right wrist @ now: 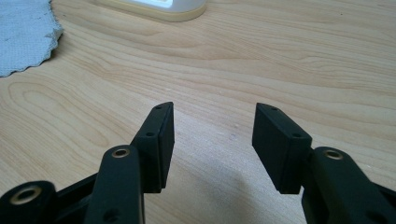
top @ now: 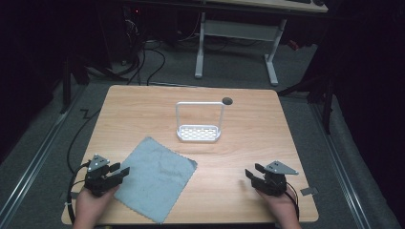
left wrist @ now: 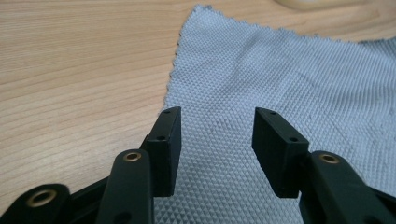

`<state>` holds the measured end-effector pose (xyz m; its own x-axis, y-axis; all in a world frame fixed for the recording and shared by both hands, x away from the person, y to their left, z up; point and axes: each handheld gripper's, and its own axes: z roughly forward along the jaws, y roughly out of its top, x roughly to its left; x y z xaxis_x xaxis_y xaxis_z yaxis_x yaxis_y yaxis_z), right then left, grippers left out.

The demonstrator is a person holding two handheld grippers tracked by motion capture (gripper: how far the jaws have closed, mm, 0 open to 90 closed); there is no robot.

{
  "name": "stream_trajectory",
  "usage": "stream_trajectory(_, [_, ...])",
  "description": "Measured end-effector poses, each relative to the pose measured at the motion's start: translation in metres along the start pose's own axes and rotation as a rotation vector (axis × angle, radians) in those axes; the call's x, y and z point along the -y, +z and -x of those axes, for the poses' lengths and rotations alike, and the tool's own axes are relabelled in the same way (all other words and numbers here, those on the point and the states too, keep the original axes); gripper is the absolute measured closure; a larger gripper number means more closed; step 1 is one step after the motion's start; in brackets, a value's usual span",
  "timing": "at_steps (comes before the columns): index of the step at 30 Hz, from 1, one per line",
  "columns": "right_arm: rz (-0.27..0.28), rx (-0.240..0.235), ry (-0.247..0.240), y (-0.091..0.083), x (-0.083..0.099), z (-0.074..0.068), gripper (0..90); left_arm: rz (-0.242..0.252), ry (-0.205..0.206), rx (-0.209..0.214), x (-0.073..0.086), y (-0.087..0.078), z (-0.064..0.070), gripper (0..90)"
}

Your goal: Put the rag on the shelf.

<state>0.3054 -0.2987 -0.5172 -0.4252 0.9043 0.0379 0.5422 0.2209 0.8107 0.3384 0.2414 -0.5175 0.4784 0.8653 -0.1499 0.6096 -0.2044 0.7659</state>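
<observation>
Both claws spread, nothing held

Left claw [top: 118, 171] was spread, jaws over the near left edge of the grey cloth [top: 155, 179]. Right claw [top: 253, 174] was spread above bare desk [top: 248, 129], cloth well off to its left. White rack [top: 199, 124] stood beyond both, upright, apart from the cloth.

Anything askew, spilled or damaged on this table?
Nothing spilled or damaged. The grey cloth lies flat but skewed to the table edges, its near corner at the front edge. The white rack stands upright. Both tongs are open.

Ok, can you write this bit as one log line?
left gripper: open, over grey cloth | right gripper: open, over bare table | white rack: untouched
</observation>
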Motion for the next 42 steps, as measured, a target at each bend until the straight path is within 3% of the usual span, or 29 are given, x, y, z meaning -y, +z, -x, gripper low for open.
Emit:
stream_trajectory(6, [-0.005,-0.005,-0.004,0.001,0.001,0.0,49.4,-0.001,0.003,0.022,0.0,0.002,0.003,53.2])
stream_trajectory(9, [0.002,-0.002,0.002,-0.001,0.0,0.001,49.4,-0.011,0.006,0.062,-0.001,0.002,0.008,56.4])
stream_trajectory(10, [0.002,-0.002,0.006,-0.001,0.0,0.001,49.4,-0.012,0.019,0.09,-0.001,0.002,0.011,62.2])
stream_trajectory(12, [0.003,-0.003,0.009,0.0,0.0,0.002,49.5,-0.043,0.058,0.126,-0.001,0.004,0.025,75.4])
stream_trajectory(13, [0.0,-0.004,0.006,0.0,0.0,0.002,49.4,-0.083,0.076,0.129,-0.001,0.008,0.031,87.3])
stream_trajectory(14, [-0.002,-0.004,0.005,0.002,-0.001,0.001,49.5,-0.109,0.093,0.127,0.0,0.012,0.035,90.0])
stream_trajectory(16, [-0.002,-0.008,-0.002,0.002,-0.001,0.0,49.6,-0.152,0.14,0.138,0.002,0.022,0.048,90.0])
stream_trajectory(20, [0.0,-0.008,-0.011,0.001,-0.001,-0.001,49.7,-0.158,0.182,0.148,0.001,0.025,0.062,90.0])
stream_trajectory(24, [-0.003,-0.011,-0.002,0.001,0.0,-0.001,50.0,-0.172,0.247,0.203,0.002,0.03,0.091,90.0])
stream_trajectory(30, [-0.007,-0.04,-0.018,0.005,-0.002,-0.006,54.6,-0.187,0.299,0.306,0.0,0.043,0.134,90.0])
stream_trajectory(32, [-0.007,-0.044,-0.018,0.005,-0.003,-0.007,55.2,-0.189,0.318,0.319,-0.001,0.046,0.142,90.0])
stream_trajectory(34, [-0.011,-0.088,-0.033,0.009,-0.005,-0.018,59.3,-0.17,0.33,0.311,-0.003,0.045,0.143,88.0])
stream_trajectory(35, [-0.011,-0.088,-0.033,0.009,-0.005,-0.018,59.3,-0.153,0.327,0.301,-0.005,0.043,0.139,88.0])
stream_trajectory(38, [-0.011,-0.163,-0.076,0.016,-0.01,-0.043,64.1,-0.117,0.306,0.217,-0.007,0.035,0.119,85.9])
stream_trajectory(40, [-0.018,-0.193,-0.139,0.021,-0.013,-0.061,69.3,-0.088,0.226,0.169,-0.004,0.03,0.106,85.2])
stream_trajectory(42, [-0.029,-0.25,-0.182,0.027,-0.016,-0.081,76.9,-0.1,0.204,0.136,-0.002,0.027,0.089,85.1])
